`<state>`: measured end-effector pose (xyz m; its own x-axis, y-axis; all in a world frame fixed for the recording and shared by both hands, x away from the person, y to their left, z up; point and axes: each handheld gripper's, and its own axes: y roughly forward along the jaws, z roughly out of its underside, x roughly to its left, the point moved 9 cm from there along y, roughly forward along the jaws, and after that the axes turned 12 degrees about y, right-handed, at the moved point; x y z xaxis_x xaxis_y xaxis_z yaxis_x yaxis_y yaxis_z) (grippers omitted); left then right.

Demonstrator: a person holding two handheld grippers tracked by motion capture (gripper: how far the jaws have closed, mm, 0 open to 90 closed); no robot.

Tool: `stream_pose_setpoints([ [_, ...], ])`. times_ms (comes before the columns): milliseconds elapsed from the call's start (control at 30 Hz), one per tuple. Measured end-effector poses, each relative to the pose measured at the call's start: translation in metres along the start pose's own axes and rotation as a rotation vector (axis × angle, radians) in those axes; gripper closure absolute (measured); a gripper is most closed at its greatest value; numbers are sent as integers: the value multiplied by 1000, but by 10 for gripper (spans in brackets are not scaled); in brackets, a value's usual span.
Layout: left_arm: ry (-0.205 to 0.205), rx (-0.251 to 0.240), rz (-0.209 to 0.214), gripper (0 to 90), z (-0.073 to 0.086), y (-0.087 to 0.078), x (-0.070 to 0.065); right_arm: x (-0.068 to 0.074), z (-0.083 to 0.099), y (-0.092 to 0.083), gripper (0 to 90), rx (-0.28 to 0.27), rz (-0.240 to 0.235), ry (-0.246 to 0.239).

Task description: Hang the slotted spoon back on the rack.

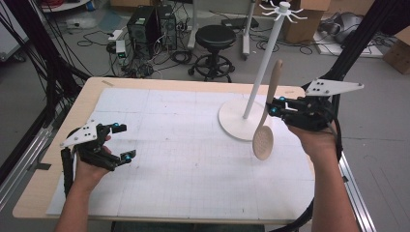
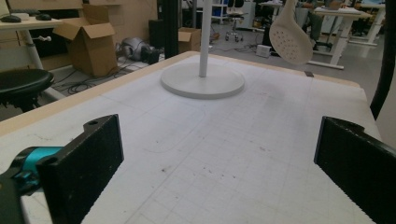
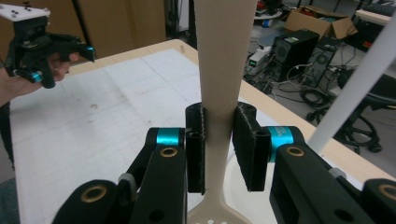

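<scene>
**A:** ok so what's the right tongs [image 1: 276, 107] doing atm?

**B:** clamped on the handle of a beige slotted spoon [image 1: 264, 140], approx mid-handle. Spoon's held up in the air, nearly upright w/ a slight tilt, perforated bowl end down, handle tip up. In the right gripper view the pads [image 3: 196, 149] are pressed on both sides of the handle [image 3: 219, 70], so closed on it tight.

**A:** where's that relative to the stand?

**B:** just beside the white hook stand [image 1: 261, 72], on its right. Bowl hangs over the front edge of the stand's round base [image 1: 232, 121], not touching the desk [image 1: 58, 140] afaict. Stand sits at the far right of the white grid mat [image 1: 183, 154].

**A:** and the left one?

**B:** left tongs [image 1: 123, 141] are wide open, nothing in them. Near the left edge of the mat, well apart from the spoon. Left gripper view looks across the mat betw its two black pads [image 2: 88, 158] toward the stand base [image 2: 202, 83], spoon bowl [image 2: 290, 39] showing top right.

**A:** bg?

**B:** black stool [image 1: 215, 38] + a PC tower [image 1: 143, 24] on the floor behind the desk, cables everywhere.
</scene>
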<state>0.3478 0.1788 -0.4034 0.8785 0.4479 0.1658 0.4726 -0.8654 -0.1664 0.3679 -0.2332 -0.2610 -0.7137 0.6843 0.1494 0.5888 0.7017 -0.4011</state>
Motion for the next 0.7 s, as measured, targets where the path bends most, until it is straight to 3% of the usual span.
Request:
stream_pose_setpoints([
  [267, -3, -1, 2, 18, 0, 0, 0, -22, -20, -7, 751, -16, 64, 23],
  [533, -9, 2, -1, 18, 3, -1, 1, -54, -38, -8, 752, -33, 144, 101],
  [700, -10, 0, 0, 18, 3, -1, 1, -61, -46, -7, 752, -6, 186, 92],
])
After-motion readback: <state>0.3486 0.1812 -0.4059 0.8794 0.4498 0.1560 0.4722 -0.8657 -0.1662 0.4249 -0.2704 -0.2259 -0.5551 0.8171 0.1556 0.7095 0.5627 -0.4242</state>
